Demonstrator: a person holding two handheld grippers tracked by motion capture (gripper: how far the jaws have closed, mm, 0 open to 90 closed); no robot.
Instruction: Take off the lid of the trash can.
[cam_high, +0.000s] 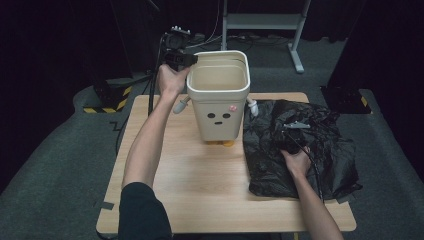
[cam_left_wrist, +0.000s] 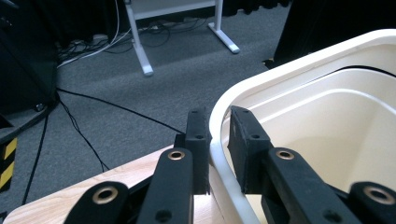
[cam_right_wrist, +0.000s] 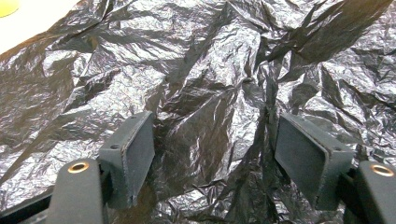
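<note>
Left tool (cam_left_wrist: 218, 140) clamped on far-left rim of cream face bin (cam_high: 220, 102), one jaw outside, one inside; bin stands upright at counter (cam_high: 200, 185) far centre. Right tool (cam_right_wrist: 212, 158) jaws wide apart, hovering over crumpled black plastic bag (cam_high: 300, 150) spread on counter's right side.

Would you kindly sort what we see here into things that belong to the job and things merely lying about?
In the job:
- cream bin, rim clamped by the left gripper
- black plastic bag, under the open right gripper

Lying about:
- white metal stand
- floor cables
</note>
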